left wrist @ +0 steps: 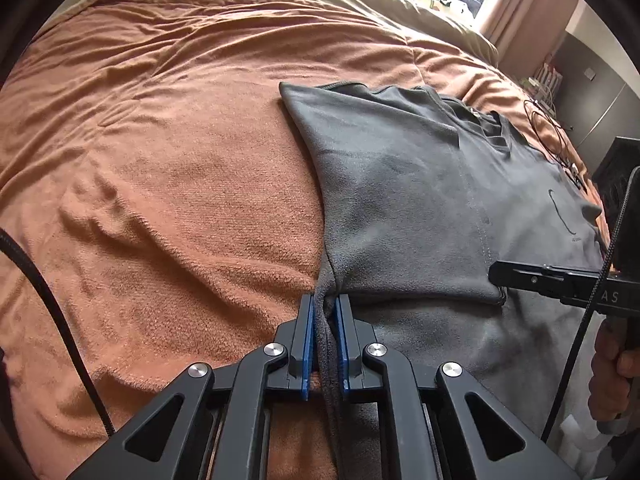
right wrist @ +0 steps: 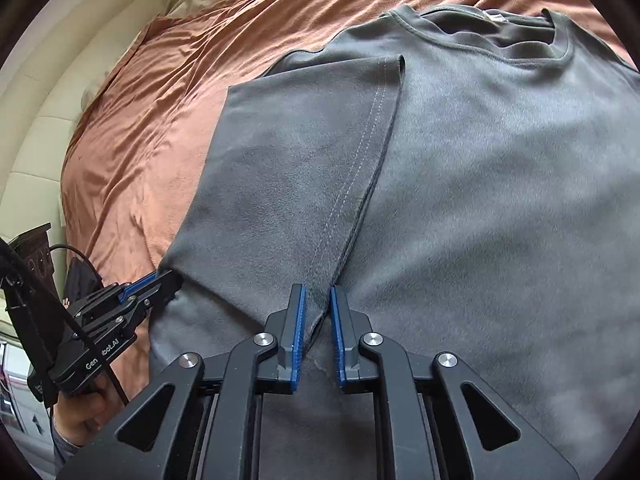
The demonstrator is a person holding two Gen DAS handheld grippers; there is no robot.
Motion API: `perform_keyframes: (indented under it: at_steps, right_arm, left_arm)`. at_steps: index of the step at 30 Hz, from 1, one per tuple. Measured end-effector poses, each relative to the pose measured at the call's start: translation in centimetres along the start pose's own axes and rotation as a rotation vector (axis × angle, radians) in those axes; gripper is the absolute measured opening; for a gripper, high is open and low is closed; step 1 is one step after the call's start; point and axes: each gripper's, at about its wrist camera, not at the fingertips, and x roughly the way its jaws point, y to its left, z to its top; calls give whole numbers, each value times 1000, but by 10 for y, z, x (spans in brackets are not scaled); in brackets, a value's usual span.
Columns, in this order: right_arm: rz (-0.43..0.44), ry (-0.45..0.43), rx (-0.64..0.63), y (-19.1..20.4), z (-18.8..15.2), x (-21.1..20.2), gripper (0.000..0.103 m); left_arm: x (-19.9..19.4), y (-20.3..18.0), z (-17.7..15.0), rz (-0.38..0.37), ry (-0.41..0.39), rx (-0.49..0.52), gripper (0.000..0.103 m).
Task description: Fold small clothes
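Left wrist view: my left claw (left wrist: 325, 312) sits at six o'clock, its blue pads clamped tight on the bunched edge of the grey T-shirt (left wrist: 420, 200), a strip of that fabric trailing down between the fingers. The shirt spreads from there toward two o'clock across the orange blanket (left wrist: 160, 160) on the bed, one side folded over onto the body, collar up near one o'clock. At three o'clock my right claw (left wrist: 500, 280) pokes in, its tip at the corner of the folded flap, and my hand (left wrist: 612, 384) shows at four o'clock.

Right wrist view: my right claw (right wrist: 318, 312) at six o'clock is pinched together on the point of the folded flap where the stitched hem runs down. The T-shirt (right wrist: 480, 200) fills the frame, neckline at one o'clock. At eight o'clock my left claw (right wrist: 168, 278) bites the shirt's outer edge, beside the blanket (right wrist: 160, 100).
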Motion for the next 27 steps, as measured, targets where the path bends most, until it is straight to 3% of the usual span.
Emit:
perform_keyframes:
  at_steps: [5,9,16,23,27]
  right_arm:
    - [27,21,6,5,-14,0,9]
    - [-4,23,-29,9,-16,-7,9]
    - [-27,-45,-87,16,-9,-29,9]
    - [-3,-53,-101,14,-6,-15,9]
    - [-1,-22,-119,9,-11,1,9]
  left_arm:
    - [-4,6,-2,3,10,-29,11]
    - [-14,5,-5,21,21,-19,9]
    - [-29,5,13,6,-43,-39,10]
    - [2,-8,26,-8,-28,-23,16]
    - [18,-7,21,42,-5,-21,19]
